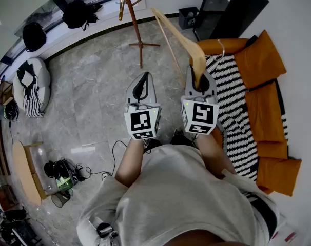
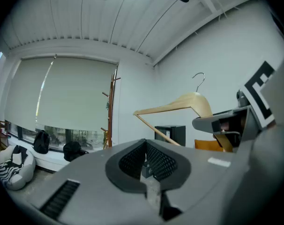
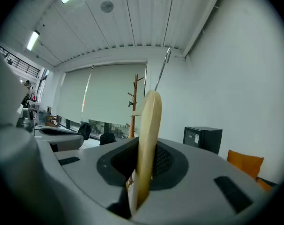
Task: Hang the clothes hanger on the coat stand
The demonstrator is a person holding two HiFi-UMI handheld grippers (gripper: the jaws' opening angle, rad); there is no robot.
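The left gripper (image 1: 143, 78) is closed, with nothing inside. Beside it the right gripper (image 1: 199, 76) pinches the wooden hanger (image 1: 178, 35) near its middle, jaws only a little apart. The coat stand (image 1: 136, 24) is well apart, across the floor. I think the long free arm may knock a peg, or the hanger may turn in this narrow grip. Only the left gripper view shows the hook (image 2: 198, 80) and the full outline — the right gripper view sees the hanger edge-on.
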